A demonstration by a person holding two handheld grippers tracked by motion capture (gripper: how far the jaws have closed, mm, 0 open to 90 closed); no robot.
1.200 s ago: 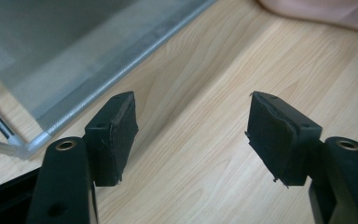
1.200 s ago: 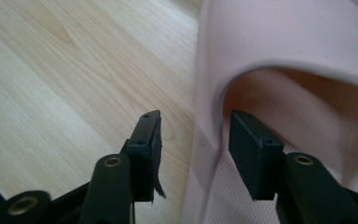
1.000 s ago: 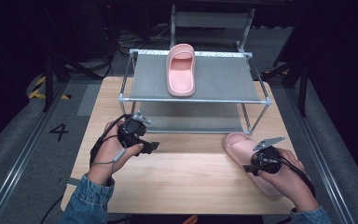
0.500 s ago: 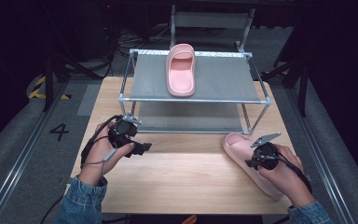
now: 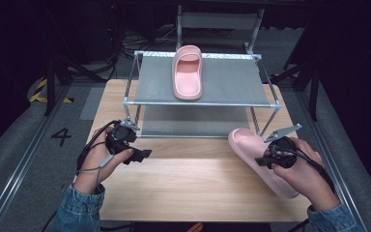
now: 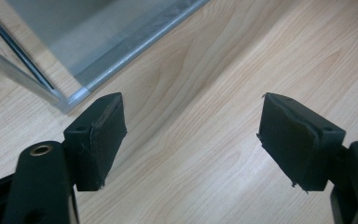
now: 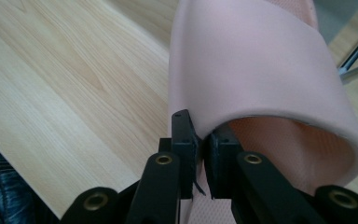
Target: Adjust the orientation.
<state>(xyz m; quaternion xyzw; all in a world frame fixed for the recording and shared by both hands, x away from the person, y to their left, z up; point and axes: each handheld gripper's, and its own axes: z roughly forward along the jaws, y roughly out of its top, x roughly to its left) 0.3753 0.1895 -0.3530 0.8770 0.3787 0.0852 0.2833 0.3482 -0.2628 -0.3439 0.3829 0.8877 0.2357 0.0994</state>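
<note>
One pink slipper (image 5: pixel 187 72) lies on the top shelf of a metal rack (image 5: pixel 140 94). A second pink slipper (image 5: pixel 251 145) rests on the wooden table at the right, and my right gripper (image 5: pixel 261 161) is shut on the edge of its strap. In the right gripper view the two black jaws pinch the strap rim of the slipper (image 7: pixel 256 70) at the right gripper (image 7: pixel 200 140). My left gripper (image 5: pixel 145 154) hovers over the table near the rack's front left leg, open. The left gripper view shows the left gripper (image 6: pixel 191 135) with bare wood between its pads.
The rack has a grey lower shelf (image 5: pixel 193 121) and thin metal legs (image 6: pixel 18 70) standing on the table (image 5: pixel 188 188). Dark floor and a metal rail (image 5: pixel 14 164) border the table's left side; another rail runs along the right.
The left gripper has drifted left and slightly toward the rack. The right gripper, holding the slipper, has shifted slightly away from me with the slipper.
</note>
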